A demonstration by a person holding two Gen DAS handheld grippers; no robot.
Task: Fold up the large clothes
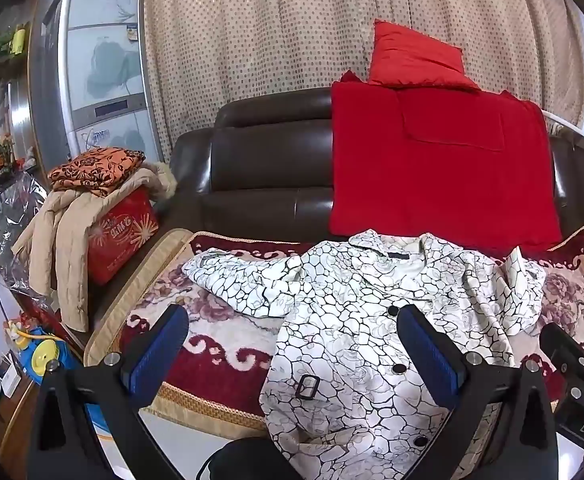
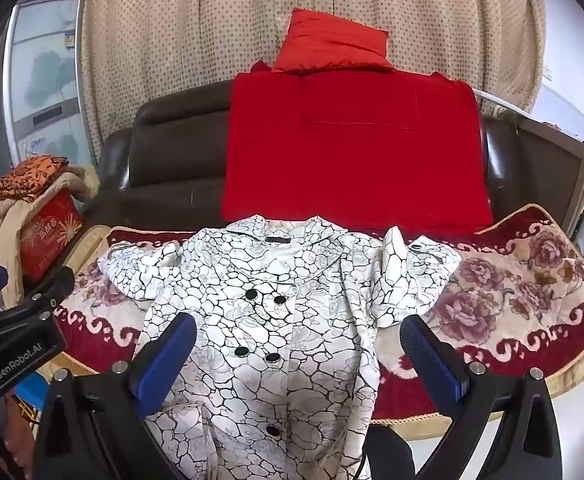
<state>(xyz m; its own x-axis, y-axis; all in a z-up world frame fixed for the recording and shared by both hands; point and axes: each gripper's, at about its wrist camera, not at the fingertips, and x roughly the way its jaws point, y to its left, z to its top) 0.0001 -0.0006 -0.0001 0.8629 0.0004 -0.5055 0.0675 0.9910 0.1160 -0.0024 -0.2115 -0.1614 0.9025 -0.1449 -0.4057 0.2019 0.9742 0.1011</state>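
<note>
A white coat with a black crackle print and black buttons [image 1: 355,320] lies face up on the sofa seat, collar toward the backrest, hem hanging over the front edge. Its left sleeve [image 1: 236,280] spreads out to the left; its right sleeve [image 2: 407,280] is bunched. It also shows in the right wrist view [image 2: 276,320]. My left gripper [image 1: 292,344] is open and empty, above the coat's left half. My right gripper [image 2: 297,352] is open and empty, above the coat's buttoned front. The left gripper's body [image 2: 16,344] shows at the right wrist view's left edge.
The floral red and cream seat cover [image 2: 523,280] lies under the coat. A red blanket [image 1: 439,160] and a red cushion [image 1: 415,56] are on the brown leather backrest [image 1: 268,160]. A red box with a beige jacket and an orange cloth [image 1: 104,208] stands to the left.
</note>
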